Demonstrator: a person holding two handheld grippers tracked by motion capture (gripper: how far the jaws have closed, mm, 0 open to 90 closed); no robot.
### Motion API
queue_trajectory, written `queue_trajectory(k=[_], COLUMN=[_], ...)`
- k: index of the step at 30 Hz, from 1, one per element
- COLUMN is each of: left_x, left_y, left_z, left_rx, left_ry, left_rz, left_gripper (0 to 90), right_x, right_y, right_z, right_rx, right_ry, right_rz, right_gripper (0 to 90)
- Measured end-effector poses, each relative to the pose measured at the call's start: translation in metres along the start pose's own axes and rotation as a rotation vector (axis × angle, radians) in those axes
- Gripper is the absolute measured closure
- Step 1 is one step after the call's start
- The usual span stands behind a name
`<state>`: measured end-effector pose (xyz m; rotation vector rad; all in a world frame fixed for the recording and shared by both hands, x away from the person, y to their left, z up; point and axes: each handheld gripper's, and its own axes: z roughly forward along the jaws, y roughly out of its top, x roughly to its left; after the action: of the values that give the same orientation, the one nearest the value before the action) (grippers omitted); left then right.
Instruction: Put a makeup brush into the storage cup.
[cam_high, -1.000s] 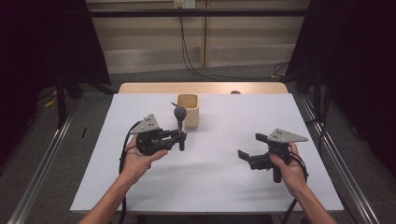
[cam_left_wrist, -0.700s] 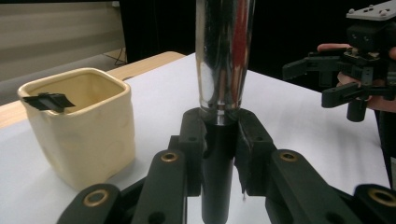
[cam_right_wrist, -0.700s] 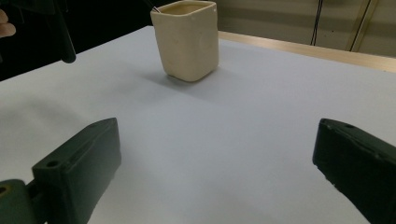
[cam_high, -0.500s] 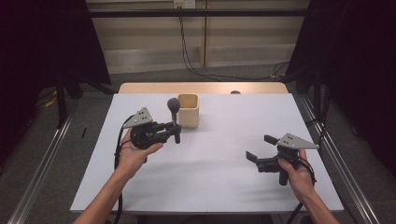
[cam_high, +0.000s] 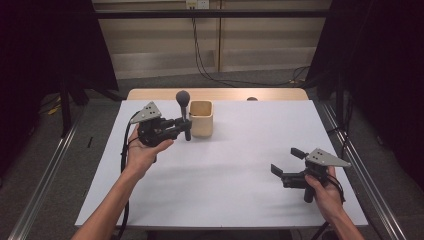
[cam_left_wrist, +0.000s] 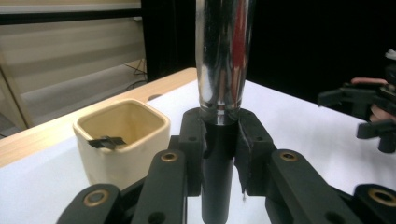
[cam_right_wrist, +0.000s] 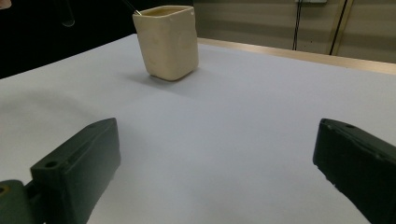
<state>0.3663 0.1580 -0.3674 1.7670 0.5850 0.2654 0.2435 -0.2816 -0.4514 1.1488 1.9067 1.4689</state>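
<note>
Apparently the step in hand is bringing a tool to the cream cup (cam_high: 201, 118), which stands on the white table (cam_high: 225, 170) toward its far side. The left gripper (cam_high: 184, 126) is closed firmly on the black handle of an upright utensil (cam_high: 183, 100) with a shiny metal shaft, just beside the cup's left wall. Next move, I judge: lift it over the rim, then lower it inside. The right gripper (cam_high: 286, 169) is wide open, holding nothing, well apart near the right edge.

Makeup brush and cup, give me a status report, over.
Left gripper shut on makeup brush, upright, raised beside the cream cup. Right gripper open, idle near the table's right edge. Something dark already in the cup. Nothing blocking.
</note>
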Motion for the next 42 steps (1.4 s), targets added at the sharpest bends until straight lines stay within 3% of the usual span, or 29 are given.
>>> queue_trajectory(k=[11, 14, 30, 38, 42], left_x=[0.012, 0.016, 0.032, 0.036, 0.033], left_y=[0.012, 0.016, 0.032, 0.030, 0.029], left_z=[0.014, 0.018, 0.043, 0.056, 0.064], left_rx=[-0.015, -0.033, -0.065, -0.074, -0.059], left_ry=[0.039, 0.044, 0.122, 0.136, 0.137], left_rz=[-0.022, -0.052, -0.021, -0.034, -0.016], left_gripper=[74.8, 74.7, 74.7, 74.7, 74.6], right_x=[-0.002, -0.002, 0.000, 0.000, 0.000], right_y=[-0.006, -0.007, -0.010, -0.010, -0.010], right_z=[-0.003, -0.003, -0.003, -0.003, -0.004], right_rx=[-0.004, -0.001, 0.003, -0.002, -0.003], right_ry=[-0.006, -0.001, 0.002, 0.004, 0.007], right_rz=[0.003, 0.010, 0.001, 0.002, 0.003], right_gripper=[0.6, 0.6, 0.6, 0.5, 0.5])
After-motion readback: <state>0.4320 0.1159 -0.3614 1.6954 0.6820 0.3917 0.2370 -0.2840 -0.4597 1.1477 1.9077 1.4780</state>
